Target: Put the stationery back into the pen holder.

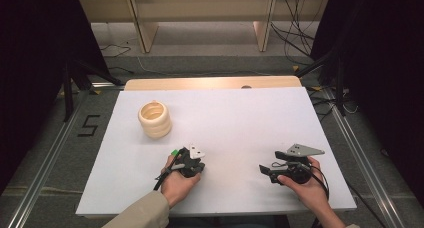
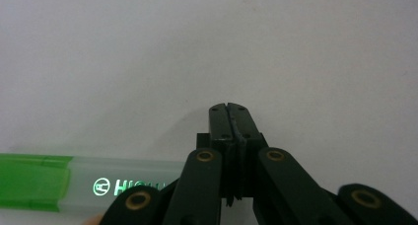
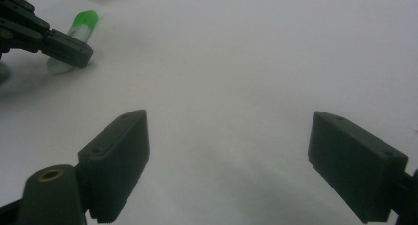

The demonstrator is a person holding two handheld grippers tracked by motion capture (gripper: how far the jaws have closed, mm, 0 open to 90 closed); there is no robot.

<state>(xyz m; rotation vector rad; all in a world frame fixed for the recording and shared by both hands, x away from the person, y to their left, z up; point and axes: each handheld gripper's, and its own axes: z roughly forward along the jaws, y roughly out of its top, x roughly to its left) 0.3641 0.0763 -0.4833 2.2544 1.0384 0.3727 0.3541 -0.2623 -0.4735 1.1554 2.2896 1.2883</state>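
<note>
At the near left of the table, the left tongs (image 2: pixel 230 109) are clenched: the two black jaws meet flat against each other and nothing is between them. They point low over the white sheet (image 1: pixel 235 118), and the person's left hand (image 1: pixel 176 184) holds them there. Just beside them, on their left side, lies a green pen (image 2: pixel 59 181) with a frosted body and a bright green cap. It touches or passes close under the arm of the tongs, but it is not inside the jaws. I cannot tell if a finger also steadies it.

At the near right, the right tongs (image 3: pixel 229 131) are released, the jaws wide apart with only bare sheet between them. They rest well apart from the pen and face toward it across the table, so I think this hand is waiting, ready to help if needed.

Farther away, at the far left of the sheet, stands a cream ribbed cup (image 1: pixel 155 119), upright and with its mouth open to the top. I judge that it is set there to receive the pen, because it is the only container on the table.

The left tongs are so near the pen that the pick seems to belong to them. With shut jaws, they must first open and go around the body of the pen.
</note>
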